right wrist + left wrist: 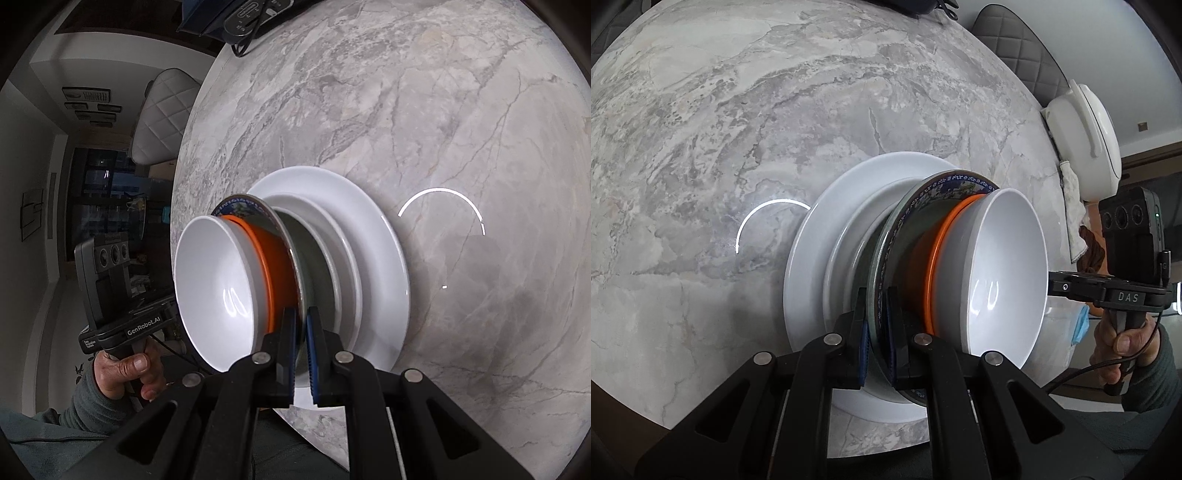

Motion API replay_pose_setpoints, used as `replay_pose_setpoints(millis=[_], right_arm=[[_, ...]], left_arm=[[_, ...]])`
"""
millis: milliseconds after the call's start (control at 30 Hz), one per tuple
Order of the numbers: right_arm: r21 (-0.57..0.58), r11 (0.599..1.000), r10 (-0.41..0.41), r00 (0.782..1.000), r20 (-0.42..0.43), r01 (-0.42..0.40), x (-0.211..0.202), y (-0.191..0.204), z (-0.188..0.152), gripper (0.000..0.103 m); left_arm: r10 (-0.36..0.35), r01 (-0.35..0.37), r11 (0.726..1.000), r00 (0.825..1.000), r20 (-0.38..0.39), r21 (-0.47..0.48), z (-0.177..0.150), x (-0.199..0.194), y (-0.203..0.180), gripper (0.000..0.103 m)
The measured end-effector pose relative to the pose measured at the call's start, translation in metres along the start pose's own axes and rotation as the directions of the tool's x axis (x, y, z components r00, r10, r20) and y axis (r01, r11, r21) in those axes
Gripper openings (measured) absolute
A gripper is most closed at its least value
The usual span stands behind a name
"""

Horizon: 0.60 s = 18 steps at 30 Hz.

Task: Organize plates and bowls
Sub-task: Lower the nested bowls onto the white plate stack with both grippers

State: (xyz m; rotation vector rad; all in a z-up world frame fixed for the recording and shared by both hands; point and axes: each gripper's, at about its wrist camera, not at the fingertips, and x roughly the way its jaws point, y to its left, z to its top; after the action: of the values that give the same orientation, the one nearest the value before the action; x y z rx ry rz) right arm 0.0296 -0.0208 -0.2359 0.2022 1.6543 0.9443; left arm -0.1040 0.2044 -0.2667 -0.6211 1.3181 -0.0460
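A blue-patterned plate [945,188] carries an orange bowl [938,254] with a white bowl [1004,266] nested in it. My left gripper [876,295] is shut on the near rim of this plate. From the opposite side my right gripper [302,317] is shut on the same plate [243,205], beside the orange bowl [277,258] and white bowl [218,280]. The carried stack hangs just over a small white plate [332,236] lying on a large white plate [376,258] on the marble table [406,110]. Whether the patterned plate touches the white plates cannot be told.
A white lidded pot [1086,140] and a cloth [1075,206] sit at the table's edge. A quilted chair [1019,48] stands behind the table. Dark devices with cables [251,14] lie at the far edge. A person's hand [1123,343] grips the right gripper's handle.
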Motion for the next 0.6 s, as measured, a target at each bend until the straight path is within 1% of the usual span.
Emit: replay_pose_setpoints(millis=[100, 467, 600], right_arm=[[0.001, 1.0, -0.004, 1.0, 0.002, 0.004, 0.0015, -0.0029, -0.0018, 0.01], [-0.039, 0.999, -0.02, 0.999, 0.028, 0.021, 0.0019, -0.0031, -0.0018, 0.01], [-0.053, 0.998, -0.027, 0.999, 0.039, 0.029, 0.0021, -0.0014, -0.0025, 0.01]], left_arm=[[0.005, -0.005, 1.0, 1.0, -0.001, -0.001, -0.0004, 0.0053, -0.0006, 0.005], [0.021, -0.022, 1.0, 0.999, 0.044, 0.011, 0.002, 0.0038, -0.0016, 0.005], [0.02, -0.02, 1.0, 0.998, 0.061, 0.003, -0.0014, 0.002, 0.0026, 0.009]])
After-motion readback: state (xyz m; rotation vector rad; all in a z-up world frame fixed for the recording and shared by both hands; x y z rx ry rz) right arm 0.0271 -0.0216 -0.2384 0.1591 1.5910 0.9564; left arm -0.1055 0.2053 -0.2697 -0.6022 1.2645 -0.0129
